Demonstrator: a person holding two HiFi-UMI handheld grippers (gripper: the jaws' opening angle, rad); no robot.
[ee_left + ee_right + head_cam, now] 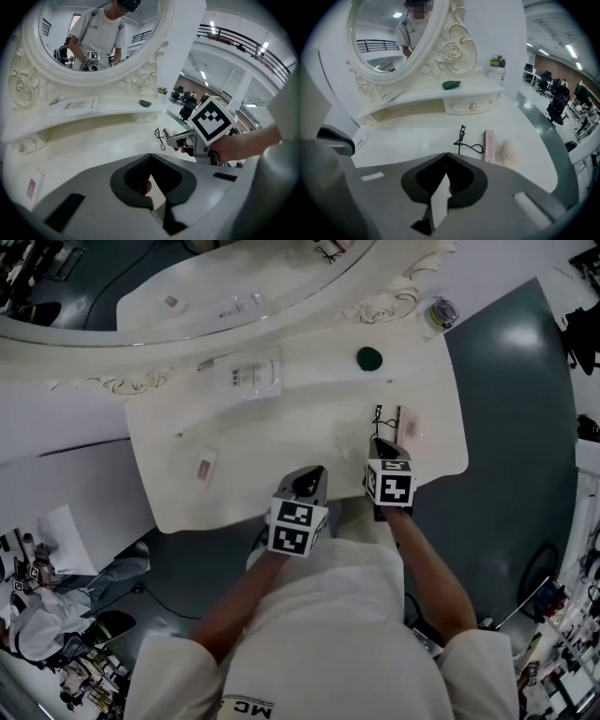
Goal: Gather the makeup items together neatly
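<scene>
Resting on the right half of the white dressing table point(281, 437) are three makeup items in a close row: a black eyelash curler point(462, 138), a slim pink box point(489, 146) just to its right, and a pale peach puff point(509, 152) in a clear wrapper beside the box. The curler's looped handle reaches almost to the box; whether the two touch cannot be told.

The right gripper point(446, 154) hangs over the near edge of the table, pointing down and forward at this group. Its jaws are pressed together with nothing between them, and the curler lies just ahead of their tips, apart from them.

The left gripper point(150, 156) is held beside it, nearer the middle of the table's front edge, and its jaws are likewise closed and empty (only bare tabletop shows beyond them). Both are held by a person in a white T-shirt, whose bare forearms show in the head view.

Other items lie scattered. A small pink-and-white sachet point(205, 467) sits alone on the left part of the tabletop, well apart from the group. On the raised shelf below the ornate oval mirror point(440, 51) are a flat white printed packet point(251, 374), a dark green rounded piece point(451, 85) further right, and a small jar point(441, 312) with a clear lid at the shelf's right end. A shallow drawer point(468, 107) with two knobs sits under the shelf, behind the curler.
</scene>
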